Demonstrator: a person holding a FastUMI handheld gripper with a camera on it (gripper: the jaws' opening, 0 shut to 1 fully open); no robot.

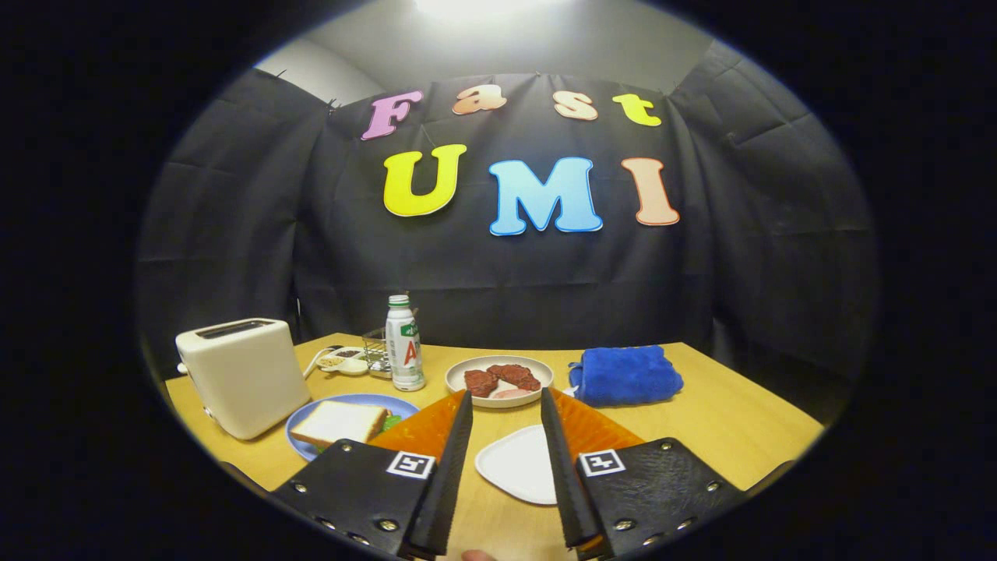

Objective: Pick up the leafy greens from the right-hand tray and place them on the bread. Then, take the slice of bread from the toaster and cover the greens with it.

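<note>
Bread [340, 421] lies on the blue plate [305, 417] beside the toaster [241, 375], greens [392, 421] peeking beneath; soft and light, best pinched by its crust. Gripper [506, 405] fingers stand apart, empty.

I'm working in a staged recording booth: black cloth walls [498, 273] behind a wooden desk [724, 421] laid with a toaster [241, 374] and plated food [498, 379].

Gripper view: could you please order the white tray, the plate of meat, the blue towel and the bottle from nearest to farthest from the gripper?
The gripper is open, holding nothing.
1. White tray: between the fingers.
2. Plate of meat: just beyond the fingertips.
3. Blue towel to the right and bottle to the left: too close to call.
</note>
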